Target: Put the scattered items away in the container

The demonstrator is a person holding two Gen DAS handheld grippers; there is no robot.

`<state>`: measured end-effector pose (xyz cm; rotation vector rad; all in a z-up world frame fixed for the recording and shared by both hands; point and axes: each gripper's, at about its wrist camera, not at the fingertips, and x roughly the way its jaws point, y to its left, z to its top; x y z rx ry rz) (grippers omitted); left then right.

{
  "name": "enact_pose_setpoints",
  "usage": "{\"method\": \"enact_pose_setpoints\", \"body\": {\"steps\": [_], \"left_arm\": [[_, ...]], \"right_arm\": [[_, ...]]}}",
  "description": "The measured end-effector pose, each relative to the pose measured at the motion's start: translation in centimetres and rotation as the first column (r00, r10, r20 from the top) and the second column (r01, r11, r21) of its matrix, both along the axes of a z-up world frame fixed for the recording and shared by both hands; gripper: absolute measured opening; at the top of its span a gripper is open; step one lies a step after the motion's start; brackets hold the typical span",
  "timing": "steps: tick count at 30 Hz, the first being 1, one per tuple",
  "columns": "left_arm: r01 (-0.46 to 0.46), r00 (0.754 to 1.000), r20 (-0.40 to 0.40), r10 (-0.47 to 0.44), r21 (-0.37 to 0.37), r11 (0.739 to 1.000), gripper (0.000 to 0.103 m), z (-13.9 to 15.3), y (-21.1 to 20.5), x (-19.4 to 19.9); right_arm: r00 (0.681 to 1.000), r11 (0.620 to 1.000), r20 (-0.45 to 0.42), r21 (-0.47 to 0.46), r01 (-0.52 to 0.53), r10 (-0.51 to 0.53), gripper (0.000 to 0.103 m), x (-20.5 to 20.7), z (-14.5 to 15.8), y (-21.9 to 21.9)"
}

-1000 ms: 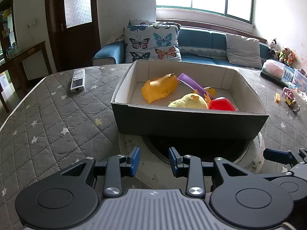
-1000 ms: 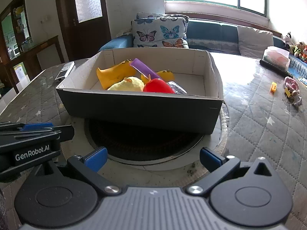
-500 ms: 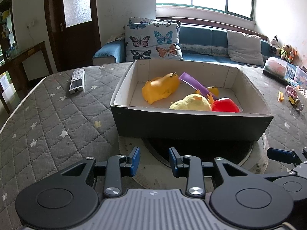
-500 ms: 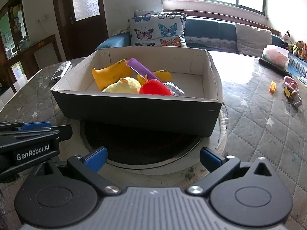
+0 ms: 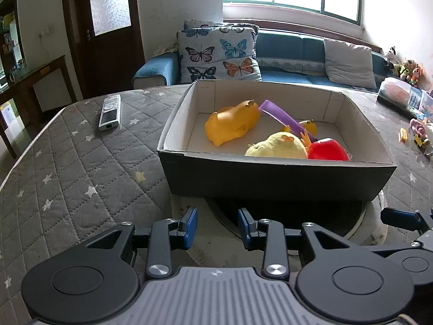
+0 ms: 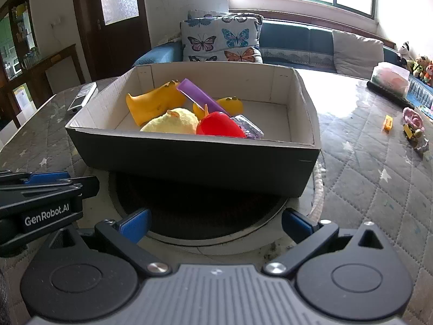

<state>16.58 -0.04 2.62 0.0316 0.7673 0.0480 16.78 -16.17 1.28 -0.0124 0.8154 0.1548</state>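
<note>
The cardboard box [image 5: 276, 181] sits on the quilted table [image 5: 81, 173], directly ahead of both claws at 12 o'clock, its dark front wall near the fingertips but not touching them. Inside it lie an orange rubber toy [image 5: 232, 126], a purple strip [image 5: 281, 119] slanting across the middle, a yellow plush chick [image 5: 278, 146], a red ball-like toy [image 5: 327, 150] and a small yellow duck [image 5: 310, 127] toward the back wall. The left claw [image 5: 217, 226] is open and empty, its blue pads apart above a dark round mat [image 6: 194, 211] under the box. The right claw [image 6: 215, 223] is spread wide, holding nothing. A remote control [image 5: 109, 112] lies on the table at 10 o'clock from the left claw, well apart from the box. A few small toys [image 6: 412, 130] lie loose on the table at 2 o'clock from the right claw, outside the box
</note>
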Motion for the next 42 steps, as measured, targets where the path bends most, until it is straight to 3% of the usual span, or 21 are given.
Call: {"method": "enact_pose_setpoints", "body": {"steps": [33,42], "left_arm": [[-0.024,0.999,-0.025,0.026,0.079,0.997,0.036,-0.4,-0.9,1.7],[-0.009,0.998,-0.065,0.014,0.083,0.997,0.036,-0.2,-1.1,2.1]], "right_arm": [[1.0,1.0,-0.022,-0.002,0.004,-0.005,0.103,1.7,-0.8,0.0],[1.0,1.0,-0.027,0.007,-0.001,0.002,0.103,1.9,-0.9,-0.1]]}}
